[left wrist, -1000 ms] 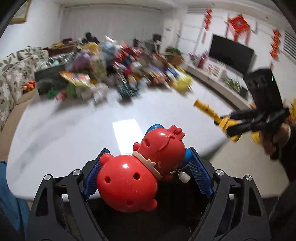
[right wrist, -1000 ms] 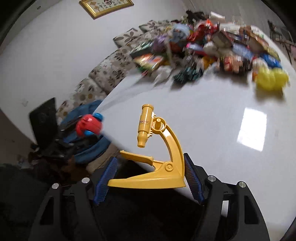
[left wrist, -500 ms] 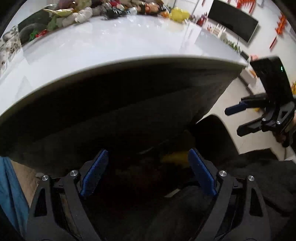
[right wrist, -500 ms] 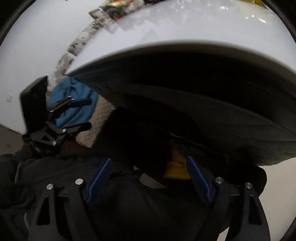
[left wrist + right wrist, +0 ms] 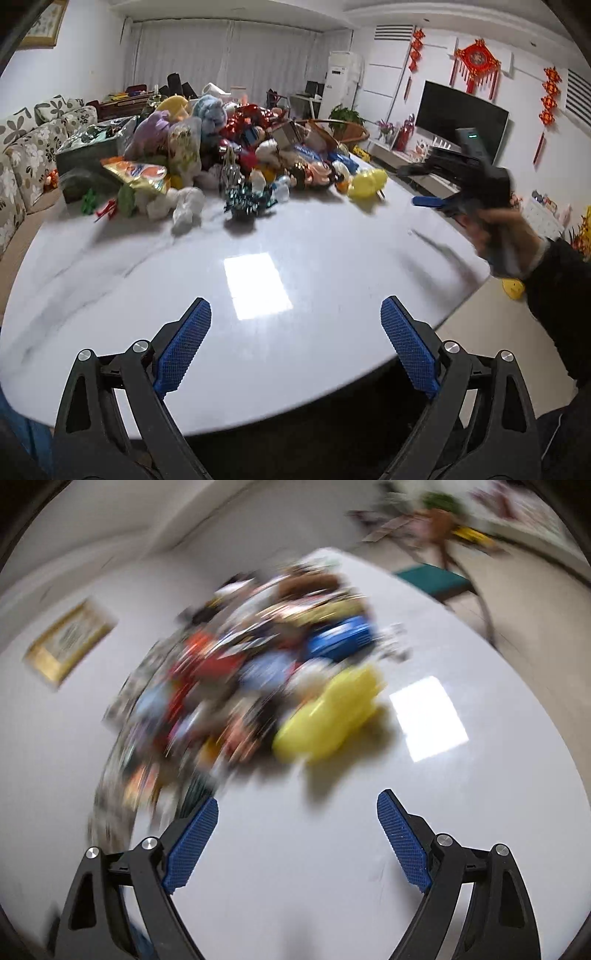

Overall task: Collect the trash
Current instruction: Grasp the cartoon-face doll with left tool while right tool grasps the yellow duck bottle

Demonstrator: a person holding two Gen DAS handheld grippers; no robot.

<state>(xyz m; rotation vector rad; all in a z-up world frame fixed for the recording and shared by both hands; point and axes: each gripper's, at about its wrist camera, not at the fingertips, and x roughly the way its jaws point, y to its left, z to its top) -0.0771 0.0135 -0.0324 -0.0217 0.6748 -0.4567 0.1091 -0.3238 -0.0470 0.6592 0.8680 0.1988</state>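
Gaping, just widened, both tongs (image 5: 296,345) (image 5: 297,840) hold nothing; no writing legible.

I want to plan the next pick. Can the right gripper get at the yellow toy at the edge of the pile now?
Probably yes. The right gripper is open and empty, the yellow toy lies ahead of it, and only bare table lies between them.

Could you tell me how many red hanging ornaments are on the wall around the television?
4: one left of the television, a large one above it, two to its right; others may be out of frame.
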